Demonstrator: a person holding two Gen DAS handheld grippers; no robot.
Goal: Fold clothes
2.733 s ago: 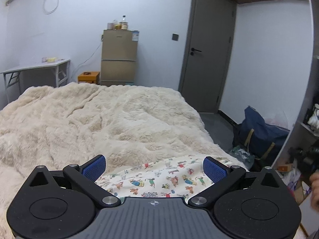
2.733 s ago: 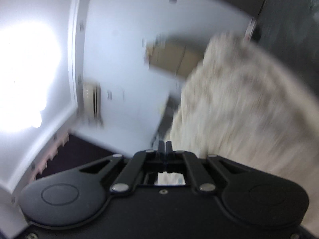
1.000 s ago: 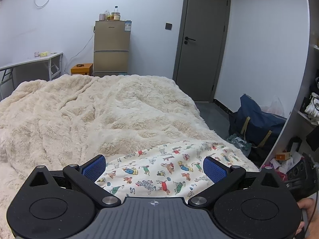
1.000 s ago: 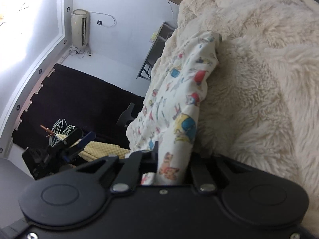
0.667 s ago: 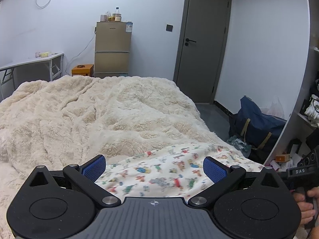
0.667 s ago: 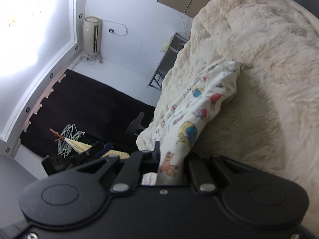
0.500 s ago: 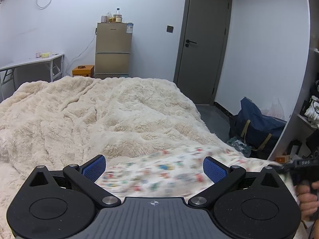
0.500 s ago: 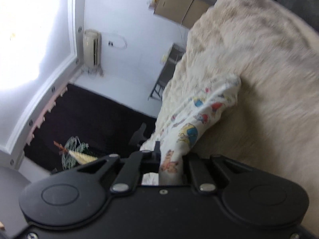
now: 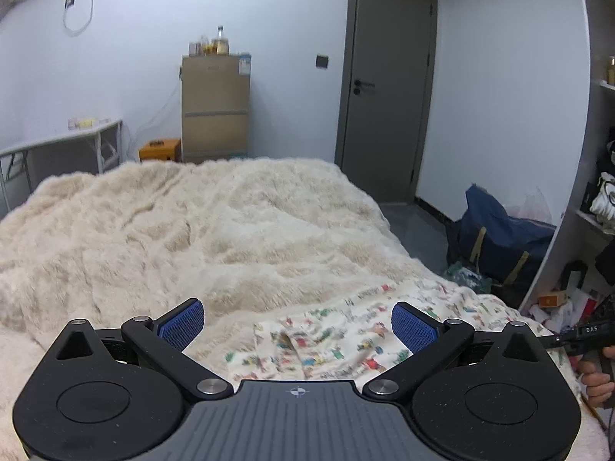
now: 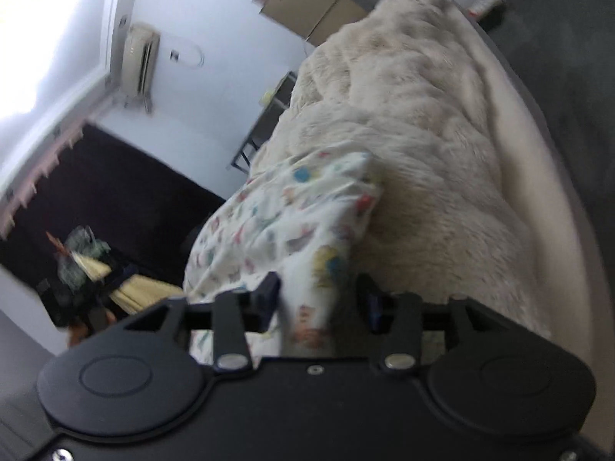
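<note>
**Printed garment on bed, R claw letting go**

Printed garment [image 9: 346, 338] lies on fuzzy cream blanket [image 9: 192, 230] at bed's near right edge. R claw [image 10: 317, 297] opening, cloth btwn jaws but pads off it. L claw [image 9: 298, 324] wide, empty, hovering over garment. Hand [image 9: 597, 374] at far right.

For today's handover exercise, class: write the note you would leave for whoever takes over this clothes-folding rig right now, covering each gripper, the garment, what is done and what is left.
Left gripper: jaws wide open, empty, hovering over the cartoon-print garment.
Right gripper: jaws opening; a fold of the garment is between them, pads no longer pressing on it.
Garment lies crumpled at the near edge of the fluffy cream blanket.
Done: garment brought onto the bed.
Left: spread it flat, then make every fold.
</note>
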